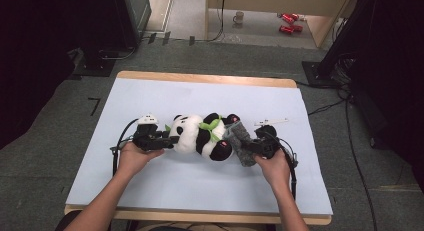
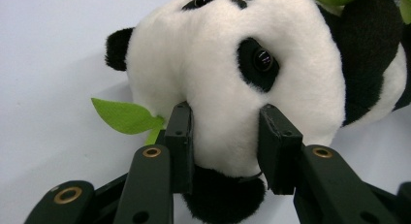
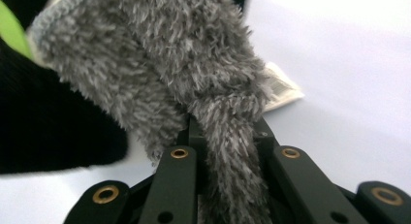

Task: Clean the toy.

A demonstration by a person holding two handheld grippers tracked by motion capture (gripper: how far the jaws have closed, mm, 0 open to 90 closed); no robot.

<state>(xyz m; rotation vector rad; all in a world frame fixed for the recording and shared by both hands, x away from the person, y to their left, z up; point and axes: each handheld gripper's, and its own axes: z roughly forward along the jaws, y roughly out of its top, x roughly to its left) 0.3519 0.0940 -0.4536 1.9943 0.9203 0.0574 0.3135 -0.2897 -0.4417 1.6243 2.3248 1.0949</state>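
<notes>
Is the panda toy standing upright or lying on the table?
Lying: the panda toy stretches sideways on the table, head toward the left gripper.

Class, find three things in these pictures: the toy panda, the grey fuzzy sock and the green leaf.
toy panda (image 2: 213, 93), left gripper view, on its white face.
grey fuzzy sock (image 3: 160, 54), right gripper view, on its furry middle.
green leaf (image 2: 123, 116), left gripper view, on the blade.
</notes>
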